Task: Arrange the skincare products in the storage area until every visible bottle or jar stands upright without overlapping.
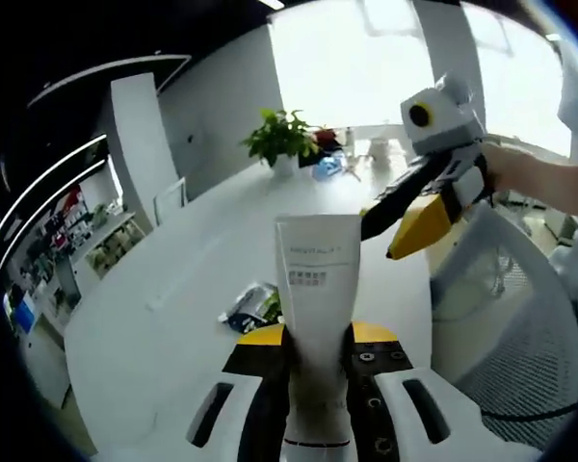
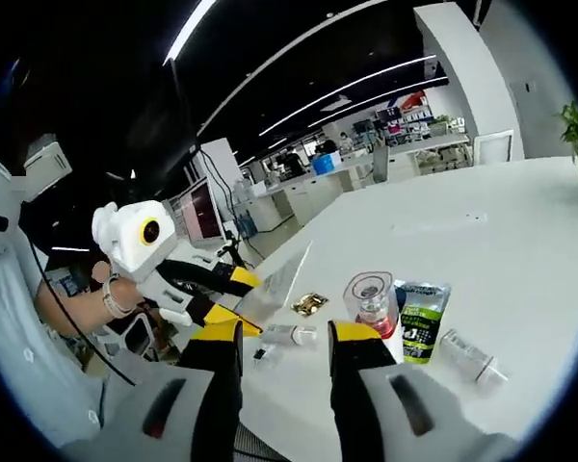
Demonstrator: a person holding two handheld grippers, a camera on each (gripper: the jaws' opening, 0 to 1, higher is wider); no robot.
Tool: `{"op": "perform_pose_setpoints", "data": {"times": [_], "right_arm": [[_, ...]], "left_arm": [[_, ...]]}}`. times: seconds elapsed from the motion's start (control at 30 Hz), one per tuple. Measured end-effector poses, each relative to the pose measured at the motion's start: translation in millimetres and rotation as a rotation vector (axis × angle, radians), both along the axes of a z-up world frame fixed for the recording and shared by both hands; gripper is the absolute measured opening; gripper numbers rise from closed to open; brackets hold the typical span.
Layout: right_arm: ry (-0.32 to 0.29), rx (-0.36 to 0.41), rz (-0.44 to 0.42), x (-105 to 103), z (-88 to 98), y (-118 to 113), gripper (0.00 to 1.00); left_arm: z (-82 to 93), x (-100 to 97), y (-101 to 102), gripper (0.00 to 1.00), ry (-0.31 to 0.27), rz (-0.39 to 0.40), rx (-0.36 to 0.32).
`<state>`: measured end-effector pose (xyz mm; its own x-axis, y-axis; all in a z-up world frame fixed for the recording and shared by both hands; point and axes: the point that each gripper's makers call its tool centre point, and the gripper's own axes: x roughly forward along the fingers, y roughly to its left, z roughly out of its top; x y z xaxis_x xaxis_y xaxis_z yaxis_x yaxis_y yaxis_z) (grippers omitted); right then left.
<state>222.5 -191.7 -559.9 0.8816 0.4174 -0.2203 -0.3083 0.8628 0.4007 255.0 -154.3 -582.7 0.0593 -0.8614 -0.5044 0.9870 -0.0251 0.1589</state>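
My left gripper [image 1: 318,339] is shut on a white squeeze tube [image 1: 316,289] that stands up between the jaws, crimped end on top. From the right gripper view the same left gripper [image 2: 222,296] holds this tube [image 2: 275,279] above the table's near edge. My right gripper [image 2: 287,339] is open with nothing between its yellow-tipped jaws, and it hovers to the right of the tube [image 1: 405,217]. On the white table [image 2: 482,241] stand a clear jar with a pink base [image 2: 371,298], a green-black sachet [image 2: 422,320], a clear bottle lying down [image 2: 472,356] and a small white tube lying flat [image 2: 289,334].
A gold foil packet [image 2: 310,304] lies by the small tube. A potted plant [image 1: 281,140] and small items stand at the table's far end. A mesh chair [image 1: 520,327] is close on the right. A person's arm [image 1: 539,178] holds the right gripper.
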Motion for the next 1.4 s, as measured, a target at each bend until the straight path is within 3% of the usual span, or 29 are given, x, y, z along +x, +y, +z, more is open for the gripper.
{"op": "perform_pose_setpoints", "data": {"times": [0.07,0.17,0.3,0.43,0.53,0.63,0.7,0.9,1.0,1.27,1.4], "right_arm": [[-0.007,0.061,-0.017,2.1,2.5,1.0,0.34],[-0.008,0.094,-0.020,4.2,0.9,-0.1,0.32],[-0.017,0.241,-0.018,4.8,6.7,6.4,0.30],[0.007,0.260,-0.043,6.3,-1.4,4.5,0.27],[0.005,0.361,-0.043,6.7,2.0,8.7,0.24],[0.024,0.347,-0.044,6.9,-3.3,10.3,0.21],[0.031,0.383,-0.044,7.1,-3.0,12.9,0.18],[0.057,0.341,-0.075,8.8,-7.4,10.3,0.12],[0.052,0.345,-0.075,8.9,-4.6,10.0,0.10],[0.021,0.210,-0.047,11.2,-0.4,11.7,0.07],[0.003,0.095,0.000,10.6,1.4,13.7,0.06]], "left_arm": [[1.3,-4.8,-2.6,0.17,-0.009,-0.006,-0.008],[4.5,-12.2,-7.4,0.17,-0.011,-0.011,-0.025],[5.9,-17.9,-10.9,0.17,-0.036,-0.024,-0.032],[6.2,-25.3,-14.2,0.17,-0.051,-0.041,-0.037],[4.1,-31.9,-16.6,0.17,-0.075,-0.053,-0.026],[5.3,-35.2,-18.3,0.17,-0.069,-0.056,-0.038],[5.2,-37.6,-19.7,0.17,-0.081,-0.057,-0.038],[-0.3,-32.5,-21.2,0.18,-0.152,-0.055,-0.017],[0.7,-30.7,-21.0,0.19,-0.139,-0.049,-0.033],[-0.5,-28.3,-20.0,0.24,-0.168,-0.092,-0.037],[-0.6,-28.0,-17.8,0.26,-0.135,-0.127,-0.041]]}}
